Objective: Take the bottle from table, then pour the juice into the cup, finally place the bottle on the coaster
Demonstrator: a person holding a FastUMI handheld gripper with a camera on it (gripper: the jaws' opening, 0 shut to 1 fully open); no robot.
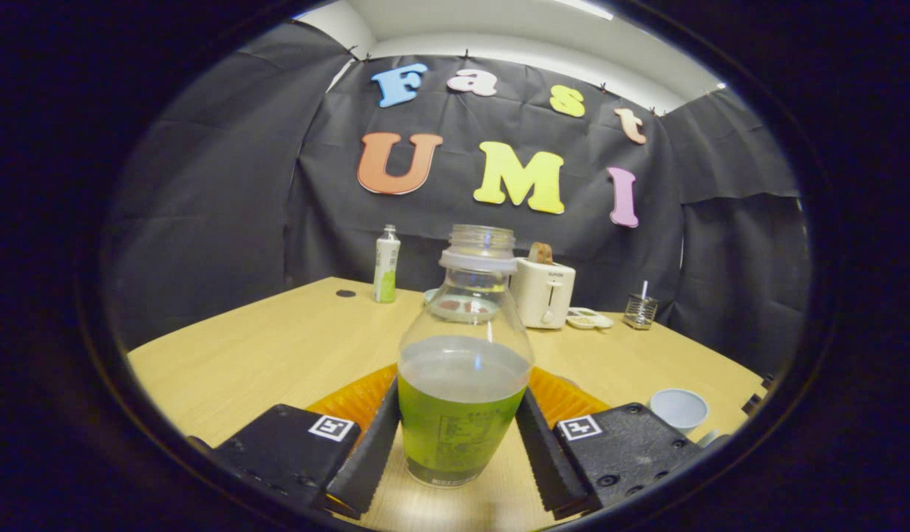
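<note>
Bottle sits upright between the fingers of the gripper, both pads touching its lower body at 9 and 3 o'clock, so tongs are clenched on it. Base looks to be on or just off the table; can't tell which. Cap is off, neck open. Green juice fills roughly the lower half, so moderate weight, mass low, sloshes when tilted. Clear thin plastic wall: likely flexes under squeeze and slick, so I'd keep the grip on the straight filled section, not the tapered shoulder. Too much force could push liquid up.

Orange ribbed coaster lies just behind the bottle, showing either side of it. Cup is at about 3 o'clock of the bottle, beyond the right finger, well apart. Toaster and a small green bottle stand far back at 12.
</note>
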